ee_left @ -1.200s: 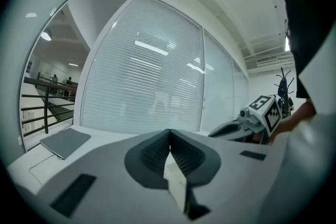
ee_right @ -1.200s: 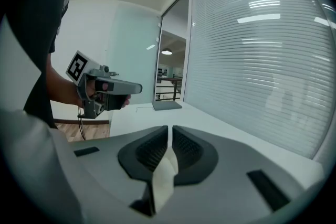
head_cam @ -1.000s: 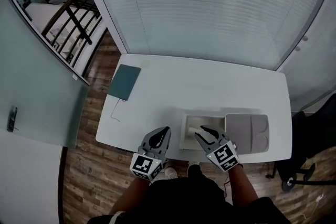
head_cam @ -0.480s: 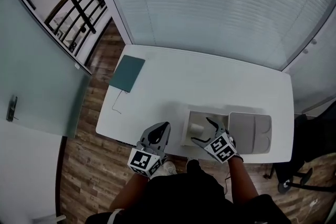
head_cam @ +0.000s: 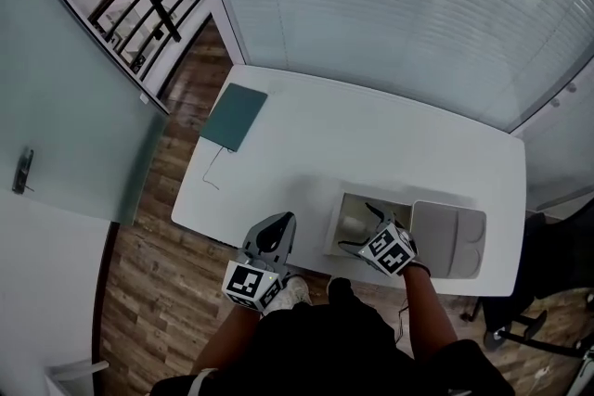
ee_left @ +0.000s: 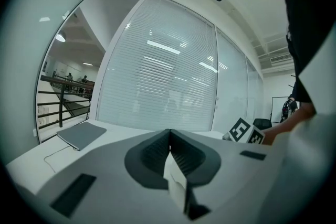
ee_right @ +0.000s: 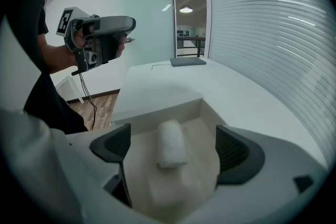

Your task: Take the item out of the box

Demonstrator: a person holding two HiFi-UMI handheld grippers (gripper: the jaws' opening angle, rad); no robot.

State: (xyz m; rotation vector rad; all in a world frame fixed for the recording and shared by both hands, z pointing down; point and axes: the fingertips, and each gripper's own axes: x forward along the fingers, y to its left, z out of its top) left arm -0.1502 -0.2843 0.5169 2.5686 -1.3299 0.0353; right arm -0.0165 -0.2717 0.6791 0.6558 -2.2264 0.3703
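Observation:
An open white box (head_cam: 340,214) (ee_right: 157,102) sits near the table's front edge. Inside it lies a small white rolled towel (ee_right: 171,144) (head_cam: 351,225). My right gripper (ee_right: 173,155) (head_cam: 362,230) hovers over the box's open top, its jaws opening wide on either side of the roll without touching it. The box's lid (head_cam: 448,238) lies flat just right of the box. My left gripper (head_cam: 276,233) (ee_left: 169,152) is shut and empty, held off the table's front edge to the left of the box.
A teal notebook (head_cam: 233,117) (ee_left: 81,134) with a thin cable (head_cam: 212,176) lies at the table's far left. The white table (head_cam: 371,144) stands against a blinds-covered glass wall. Wooden floor and a stair railing lie to the left.
My right gripper's jaws have spread wide over the box and the gripper has drawn slightly toward me. The left gripper has stayed shut and moved little.

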